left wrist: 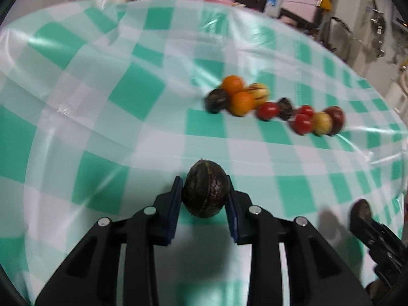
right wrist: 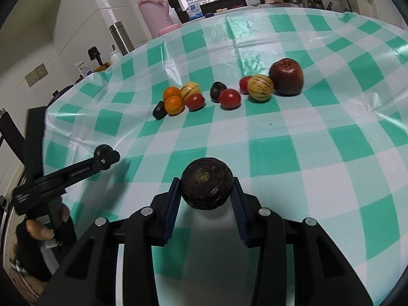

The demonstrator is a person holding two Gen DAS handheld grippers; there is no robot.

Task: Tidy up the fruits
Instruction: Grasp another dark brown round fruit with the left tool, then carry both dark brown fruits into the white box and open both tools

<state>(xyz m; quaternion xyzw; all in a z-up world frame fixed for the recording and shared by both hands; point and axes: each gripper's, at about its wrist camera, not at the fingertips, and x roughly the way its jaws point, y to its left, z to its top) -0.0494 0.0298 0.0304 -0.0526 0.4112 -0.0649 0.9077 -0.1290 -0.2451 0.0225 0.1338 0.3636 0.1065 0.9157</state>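
Observation:
My left gripper (left wrist: pixel 204 193) is shut on a dark purple passion fruit (left wrist: pixel 204 188) above the checked cloth. My right gripper (right wrist: pixel 207 191) is shut on another dark round passion fruit (right wrist: pixel 207 186). Ahead lies a row of fruit: two oranges (right wrist: pixel 173 100), two striped yellow melons (right wrist: pixel 260 88), three red tomatoes (right wrist: pixel 230 98), two dark passion fruits (right wrist: pixel 218 90) and a red apple (right wrist: pixel 286 76). The same row shows blurred in the left wrist view (left wrist: pixel 275 107). The left gripper also shows in the right wrist view (right wrist: pixel 103 154), at far left.
A green-and-white checked tablecloth (right wrist: pixel 306 153) covers the table. A pink jug (right wrist: pixel 155 10), a steel flask (right wrist: pixel 121 37) and small bottles stand beyond the table's far-left edge. The right gripper appears at lower right in the left wrist view (left wrist: pixel 369 229).

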